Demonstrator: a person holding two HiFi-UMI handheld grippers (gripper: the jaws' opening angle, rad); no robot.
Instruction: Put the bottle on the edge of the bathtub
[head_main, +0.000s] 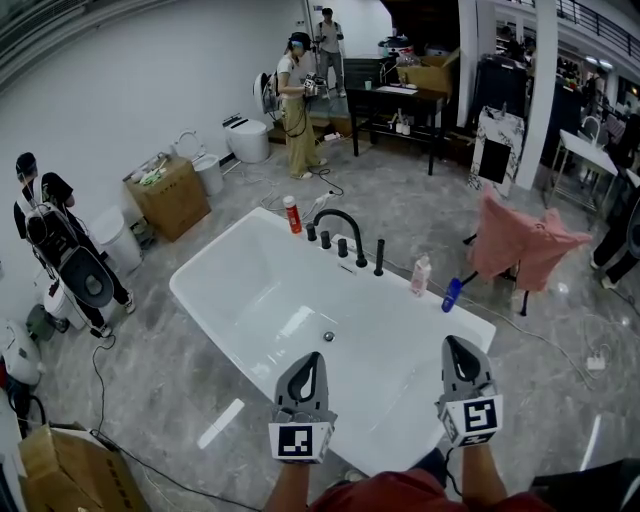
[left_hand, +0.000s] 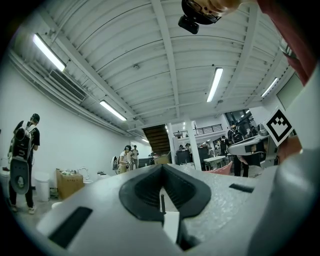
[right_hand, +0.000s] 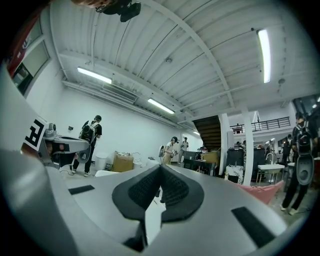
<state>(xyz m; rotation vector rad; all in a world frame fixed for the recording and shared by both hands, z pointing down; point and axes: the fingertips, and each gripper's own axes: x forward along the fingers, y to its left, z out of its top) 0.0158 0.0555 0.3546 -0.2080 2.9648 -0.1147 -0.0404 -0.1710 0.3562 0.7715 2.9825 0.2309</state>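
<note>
A white bathtub (head_main: 215, 268) fills the middle of the head view. On its far rim a red bottle (head_main: 291, 215) stands left of the black faucet (head_main: 340, 232). To the faucet's right stand a pale pink bottle (head_main: 421, 275) and a blue bottle (head_main: 452, 294). My left gripper (head_main: 317, 356) hovers over the tub's near end, jaws shut and empty. My right gripper (head_main: 452, 342) is beside it over the near right rim, also shut with nothing held. Both gripper views look up and across the room past shut jaws, the left gripper (left_hand: 162, 166) and the right gripper (right_hand: 160, 167).
A cardboard box (head_main: 172, 195) and a toilet (head_main: 247, 140) stand at the left wall. A pink cloth hangs on a chair (head_main: 525, 245) to the right. A black table (head_main: 400, 105) is at the back. People stand at the left and at the back. Cables lie on the floor.
</note>
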